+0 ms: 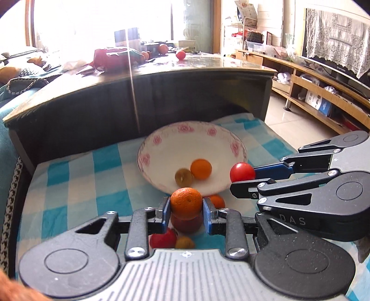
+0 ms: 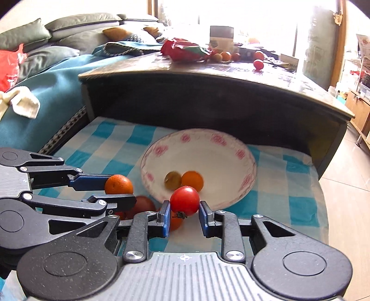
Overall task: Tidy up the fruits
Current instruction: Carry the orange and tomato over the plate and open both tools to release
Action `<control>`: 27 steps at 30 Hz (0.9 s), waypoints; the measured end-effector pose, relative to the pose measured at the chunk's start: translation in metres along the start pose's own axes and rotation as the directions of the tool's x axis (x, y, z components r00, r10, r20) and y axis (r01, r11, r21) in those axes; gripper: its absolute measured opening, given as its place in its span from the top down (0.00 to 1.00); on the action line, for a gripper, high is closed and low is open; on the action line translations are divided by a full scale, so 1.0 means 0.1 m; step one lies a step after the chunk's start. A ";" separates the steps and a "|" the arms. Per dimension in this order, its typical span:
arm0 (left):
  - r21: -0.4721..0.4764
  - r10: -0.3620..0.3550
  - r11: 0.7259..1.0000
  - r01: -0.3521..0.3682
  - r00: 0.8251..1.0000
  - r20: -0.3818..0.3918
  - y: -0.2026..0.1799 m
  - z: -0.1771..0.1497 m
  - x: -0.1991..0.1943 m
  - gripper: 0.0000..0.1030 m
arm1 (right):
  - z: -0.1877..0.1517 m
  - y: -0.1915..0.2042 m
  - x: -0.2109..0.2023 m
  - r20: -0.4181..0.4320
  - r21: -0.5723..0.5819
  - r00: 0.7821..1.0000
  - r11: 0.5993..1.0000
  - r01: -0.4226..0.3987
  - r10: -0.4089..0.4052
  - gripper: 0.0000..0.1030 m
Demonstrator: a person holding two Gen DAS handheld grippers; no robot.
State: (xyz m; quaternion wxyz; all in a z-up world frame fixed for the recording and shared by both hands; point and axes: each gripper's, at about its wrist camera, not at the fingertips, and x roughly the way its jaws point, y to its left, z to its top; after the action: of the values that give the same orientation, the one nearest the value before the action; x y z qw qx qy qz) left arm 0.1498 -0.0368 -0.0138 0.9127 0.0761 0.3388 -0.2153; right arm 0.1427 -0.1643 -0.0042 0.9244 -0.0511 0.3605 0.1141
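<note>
The left gripper (image 1: 186, 205) clamps an orange (image 1: 186, 203); the right gripper (image 2: 184, 207) grips a tomato (image 2: 185, 200), both near the bowl (image 2: 208, 148).

Checked cloth (image 1: 69, 176) — dark table (image 1: 161, 92) behind

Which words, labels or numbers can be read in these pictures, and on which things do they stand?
"DAS": raised letters on the black body of the right gripper, seen in the left wrist view.
Printed box on the low shelf: too blurred to read.
Papers on the far rack: too small to read.
</note>
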 end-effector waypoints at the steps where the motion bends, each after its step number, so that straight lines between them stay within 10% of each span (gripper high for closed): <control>1: 0.001 0.004 1.000 -0.004 1.000 0.004 0.00 0.03 0.03 0.63 | 0.02 -0.02 0.02 0.002 0.004 1.000 1.000 0.006 -0.006 0.80; 27: 0.028 0.027 0.999 -0.026 1.000 -0.012 0.10 0.18 0.63 0.63 | 0.09 -0.23 0.45 -0.009 0.024 1.000 0.999 0.028 -0.028 0.78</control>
State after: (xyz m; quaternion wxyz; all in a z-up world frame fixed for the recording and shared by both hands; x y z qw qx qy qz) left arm 0.2078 -0.0544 -0.0416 0.9123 0.0945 0.3403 -0.2074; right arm 0.1863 -0.1775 -0.0280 0.9249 -0.0454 0.3650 0.0965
